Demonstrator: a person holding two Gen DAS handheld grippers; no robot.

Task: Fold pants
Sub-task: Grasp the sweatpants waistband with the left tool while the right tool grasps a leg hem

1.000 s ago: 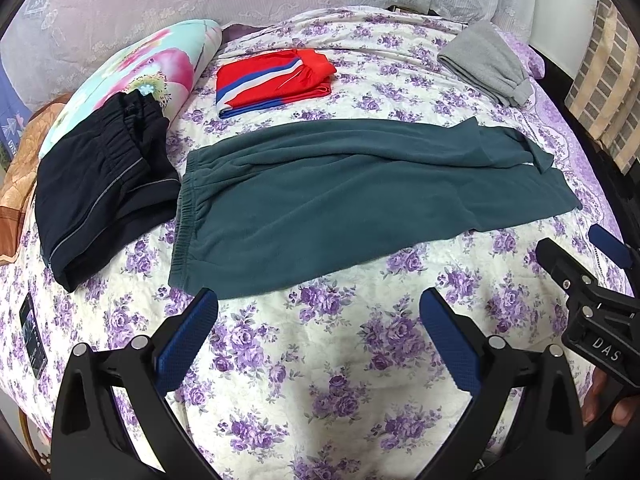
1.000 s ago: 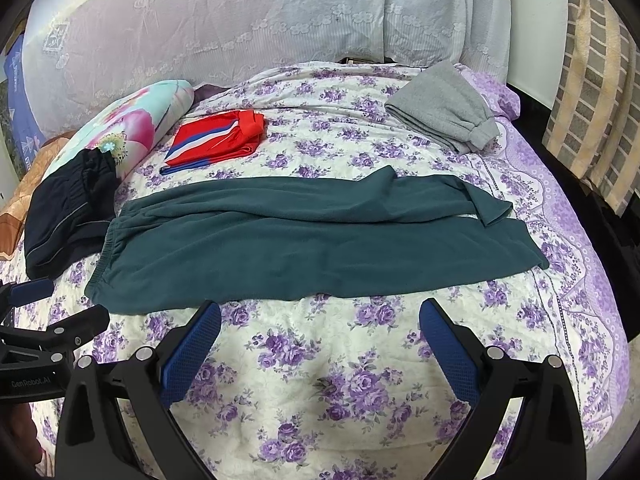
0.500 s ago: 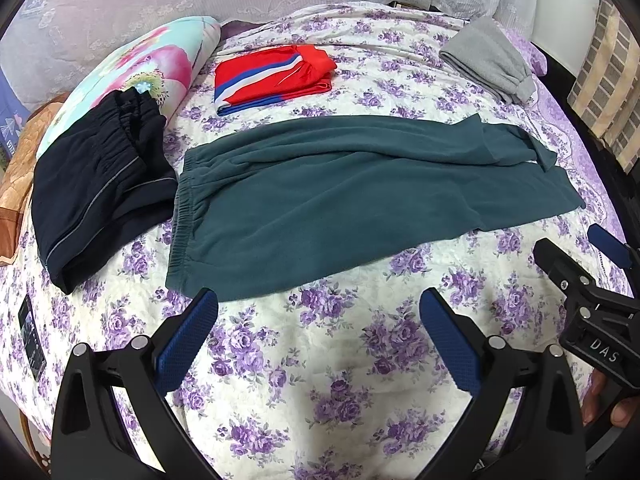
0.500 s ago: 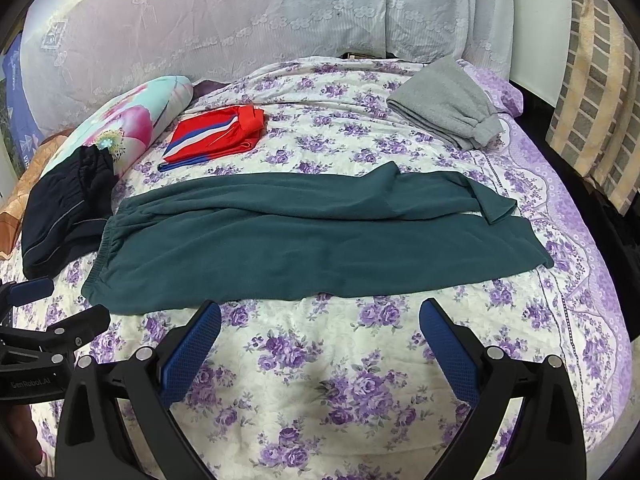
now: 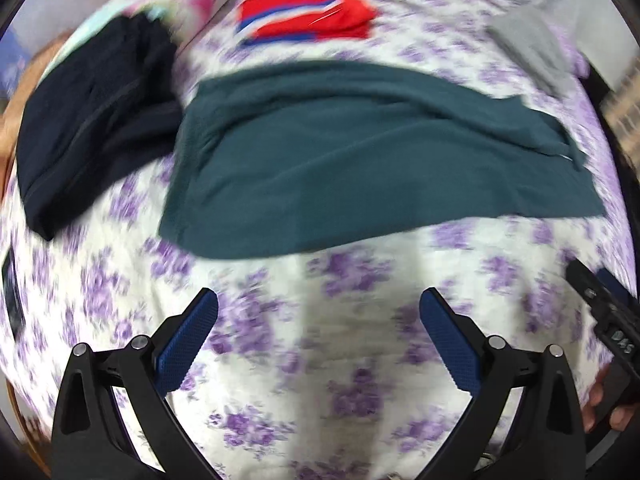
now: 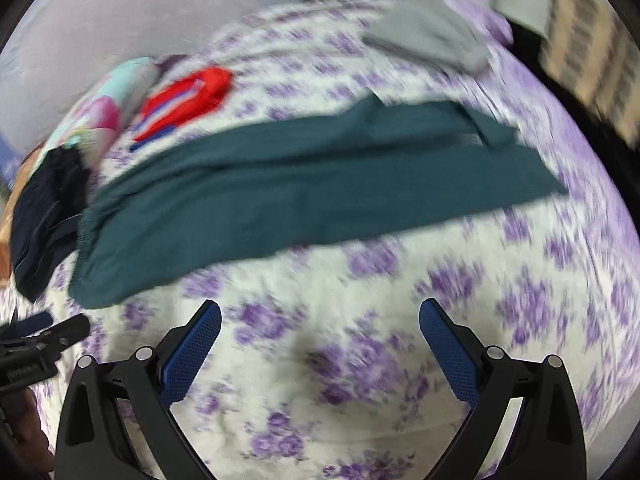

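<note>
Dark green pants [image 5: 360,160] lie flat across the floral bedspread [image 5: 320,340], waistband at the left, leg ends at the right; they also show in the right wrist view [image 6: 300,196]. My left gripper [image 5: 319,304] is open and empty, above the bedspread just short of the pants' near edge. My right gripper [image 6: 320,314] is open and empty, also short of the near edge. Each gripper shows at the edge of the other's view. Both views are motion-blurred.
Folded black pants [image 5: 88,120] lie left of the waistband. A folded red, white and blue garment [image 5: 308,16] and a folded grey garment [image 6: 432,36] lie further back. A floral pillow [image 6: 108,108] is at the back left. The bed's right edge drops off [image 6: 600,140].
Both grippers have moved forward and lower toward the green pants, so the pants look larger. The right wrist view has tilted. Both grippers stay open.
</note>
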